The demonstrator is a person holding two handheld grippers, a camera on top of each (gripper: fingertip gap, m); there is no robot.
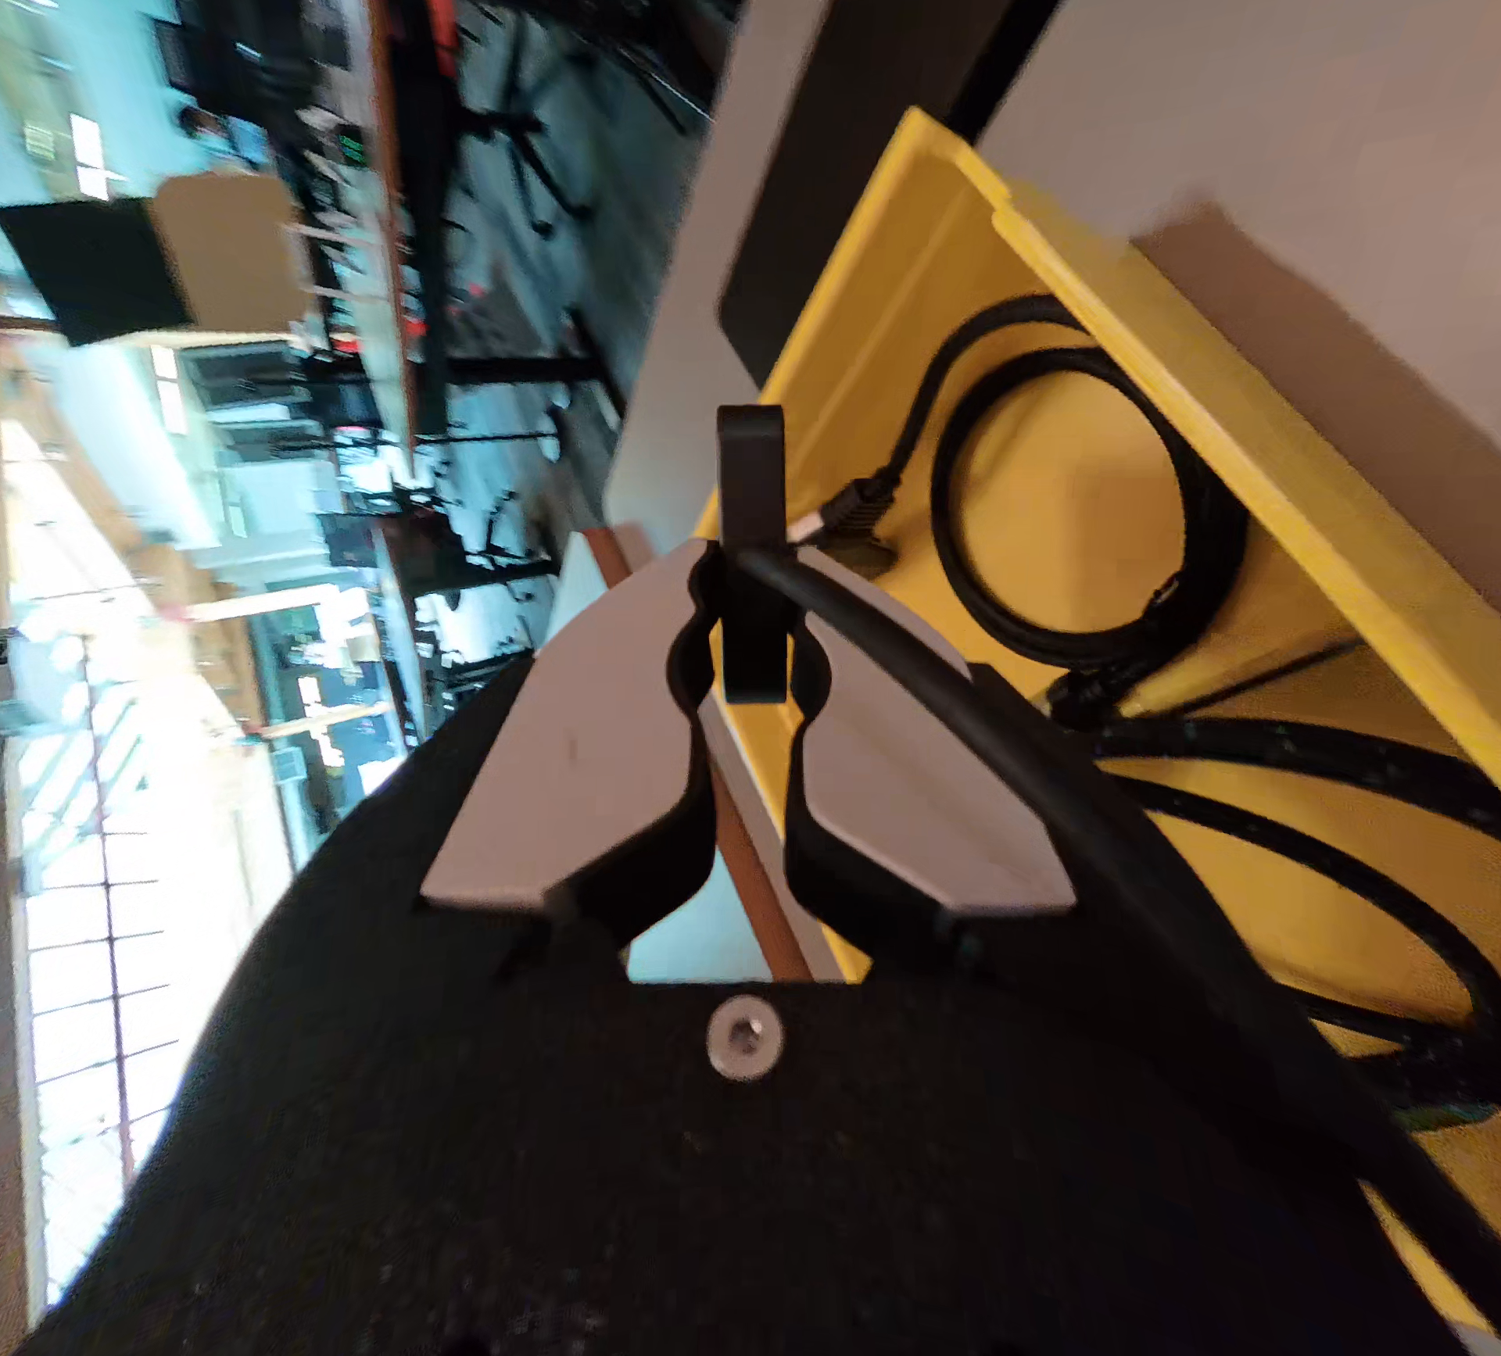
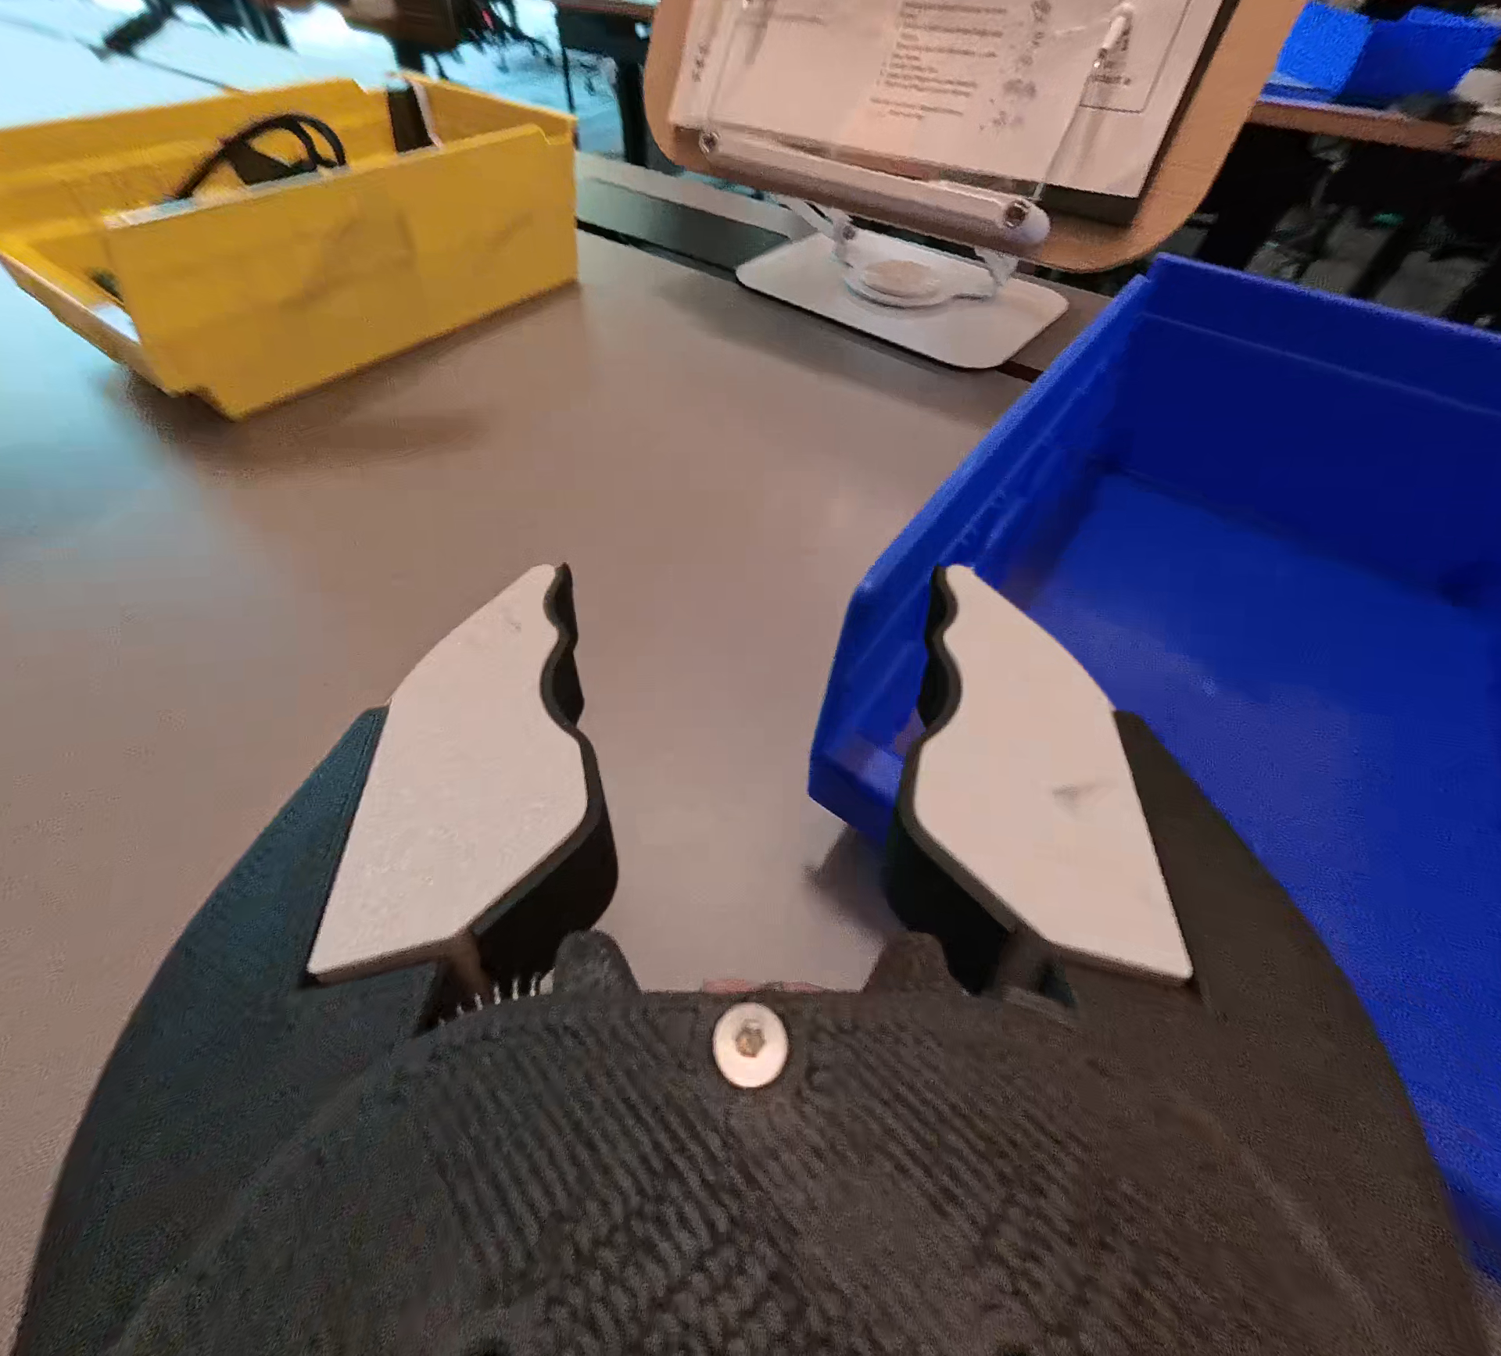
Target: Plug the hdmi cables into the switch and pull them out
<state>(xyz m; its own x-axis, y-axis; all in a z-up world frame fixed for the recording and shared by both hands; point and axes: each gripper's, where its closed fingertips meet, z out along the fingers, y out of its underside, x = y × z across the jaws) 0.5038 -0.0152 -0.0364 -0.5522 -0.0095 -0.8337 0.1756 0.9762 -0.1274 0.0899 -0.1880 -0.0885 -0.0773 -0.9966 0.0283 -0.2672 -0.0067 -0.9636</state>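
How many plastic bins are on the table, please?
2: a yellow bin holding black cables at far left, and a blue bin beside the right gripper. Others may sit out of view.

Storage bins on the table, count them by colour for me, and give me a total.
Yellow plastic bin holding coiled black cables: 1
Blue plastic bin, nothing visible inside: 1
Total: 2 bins
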